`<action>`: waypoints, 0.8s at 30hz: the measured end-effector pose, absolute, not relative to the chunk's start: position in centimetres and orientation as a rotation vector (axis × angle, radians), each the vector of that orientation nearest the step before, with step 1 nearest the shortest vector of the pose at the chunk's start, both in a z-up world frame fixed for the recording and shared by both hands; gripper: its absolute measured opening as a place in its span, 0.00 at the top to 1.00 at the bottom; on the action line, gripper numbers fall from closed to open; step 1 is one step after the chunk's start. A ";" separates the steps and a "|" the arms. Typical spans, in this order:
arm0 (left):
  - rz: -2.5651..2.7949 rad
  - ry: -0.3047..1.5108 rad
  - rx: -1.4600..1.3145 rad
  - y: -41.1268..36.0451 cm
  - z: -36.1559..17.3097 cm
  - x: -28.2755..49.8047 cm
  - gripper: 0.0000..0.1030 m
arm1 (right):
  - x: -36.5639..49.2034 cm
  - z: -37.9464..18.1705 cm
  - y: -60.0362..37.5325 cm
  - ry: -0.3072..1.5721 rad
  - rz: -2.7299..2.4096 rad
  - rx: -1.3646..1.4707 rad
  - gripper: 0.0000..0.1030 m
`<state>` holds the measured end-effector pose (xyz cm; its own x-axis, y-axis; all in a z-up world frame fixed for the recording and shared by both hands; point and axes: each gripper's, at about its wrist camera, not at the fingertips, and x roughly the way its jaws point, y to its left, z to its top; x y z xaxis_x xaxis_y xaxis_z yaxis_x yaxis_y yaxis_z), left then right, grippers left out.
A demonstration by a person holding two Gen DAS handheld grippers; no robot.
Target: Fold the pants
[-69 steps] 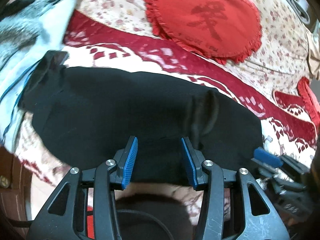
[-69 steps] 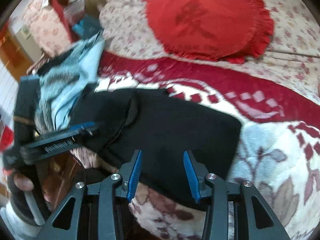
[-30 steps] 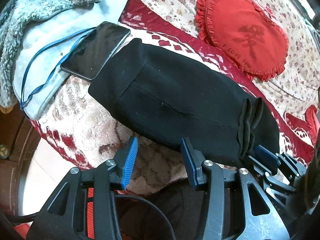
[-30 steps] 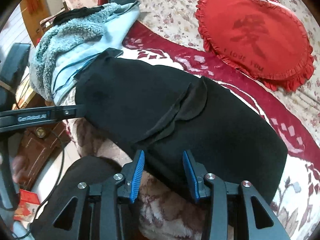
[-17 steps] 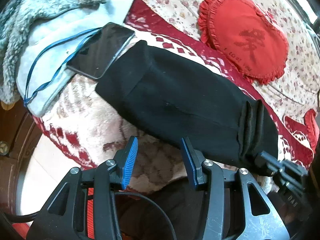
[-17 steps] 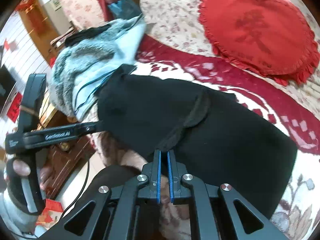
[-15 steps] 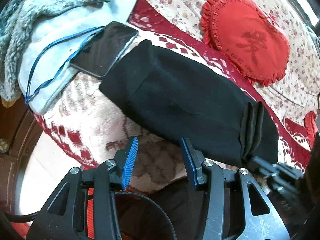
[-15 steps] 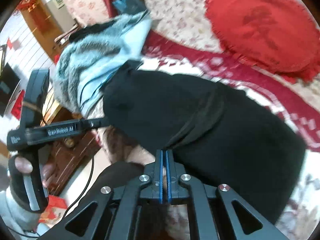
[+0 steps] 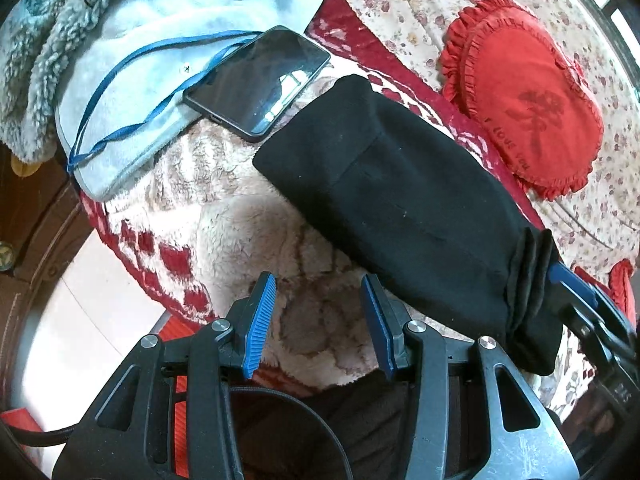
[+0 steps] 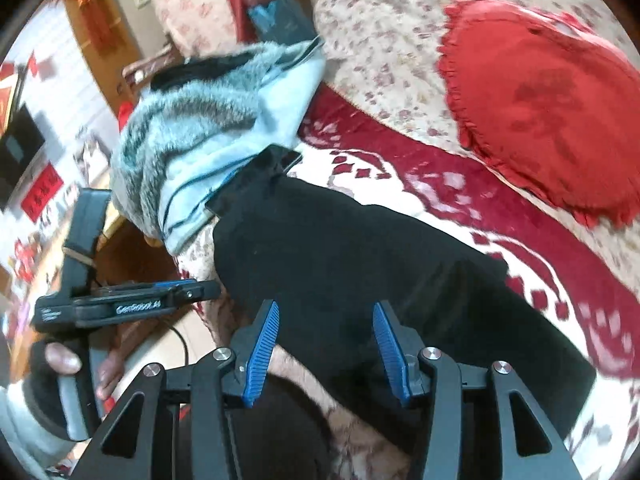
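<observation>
The black pants (image 9: 400, 196) lie folded into a long band across the red and cream fleece blanket (image 9: 248, 232). They also show in the right wrist view (image 10: 360, 264). My left gripper (image 9: 316, 320) is open and empty, just off the pants' near edge over bare blanket. My right gripper (image 10: 324, 348) is open, low over the pants' near edge, holding nothing. In the left wrist view the right gripper (image 9: 576, 288) sits at the bunched right end of the pants.
A black phone (image 9: 260, 80) with a blue lanyard lies on a pale blue fleece garment (image 9: 132, 40), touching the pants' left end. A red heart cushion (image 9: 524, 92) lies beyond on the floral bedding. The bed edge and floor are at the near left.
My right gripper was shut half a second ago and is now open over the pants. My left gripper has drawn back slightly and stayed open.
</observation>
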<state>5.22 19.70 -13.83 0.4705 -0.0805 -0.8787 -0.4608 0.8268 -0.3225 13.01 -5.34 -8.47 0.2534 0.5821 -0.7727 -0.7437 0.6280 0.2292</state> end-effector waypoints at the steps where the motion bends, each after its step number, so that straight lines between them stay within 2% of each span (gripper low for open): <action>1: 0.250 1.069 -0.581 19.8 -13.9 5.2 0.58 | 13.3 -8.6 -4.9 0.958 0.919 -0.206 0.54; 6: 0.258 1.065 -0.604 20.4 -14.2 5.5 0.57 | 15.1 -9.3 -0.2 0.972 0.975 -0.276 0.54; 10: 0.252 1.061 -0.661 21.0 -14.7 5.7 0.50 | 16.5 -9.6 2.7 0.977 0.999 -0.294 0.54; 14: 0.235 1.055 -0.723 21.4 -15.2 6.3 0.50 | 18.6 -10.4 5.4 1.009 1.036 -0.279 0.53; 21: 0.229 1.030 -0.784 21.4 -15.8 7.5 0.50 | 21.4 -11.8 9.7 1.028 1.069 -0.334 0.47; 24: 0.233 1.035 -0.814 21.6 -16.3 8.0 0.47 | 21.8 -12.1 11.2 1.027 1.106 -0.368 0.44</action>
